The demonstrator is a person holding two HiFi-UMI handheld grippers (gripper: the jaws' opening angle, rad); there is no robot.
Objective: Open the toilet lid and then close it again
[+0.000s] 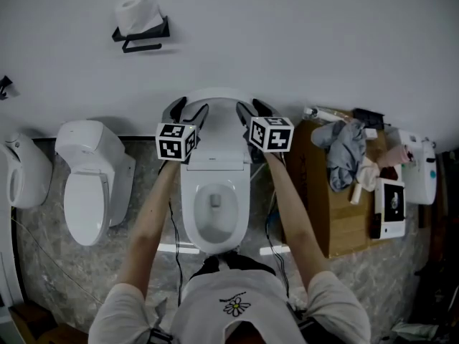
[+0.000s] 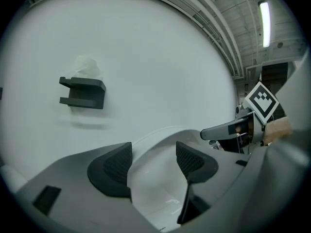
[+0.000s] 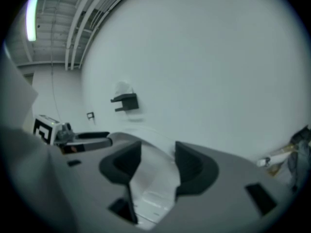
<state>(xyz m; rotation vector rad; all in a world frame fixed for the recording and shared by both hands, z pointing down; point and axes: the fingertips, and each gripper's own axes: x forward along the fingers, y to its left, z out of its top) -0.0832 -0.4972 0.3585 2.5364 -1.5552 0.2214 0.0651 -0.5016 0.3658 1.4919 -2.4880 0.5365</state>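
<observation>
Between second toilet (image 1: 90, 185) and cabinet (image 1: 337, 224), both grippers' (image 1: 188, 109) (image 1: 254, 107) released fingers (image 2: 109, 165) straddle the raised lid (image 1: 215, 100).

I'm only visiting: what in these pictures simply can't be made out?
Head view: whether the left gripper or the right gripper touches the raised toilet lid; their own bodies cover the contact.
Right gripper view: the clutter at the right edge, cut off and blurred.
Head view: the small items on the wooden cabinet, too small to name.

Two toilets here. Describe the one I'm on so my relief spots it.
Against the white wall, right of the black paper holder, stands the middle toilet. Unlike its shut left neighbour, its lid is raised, bowl showing.
</observation>
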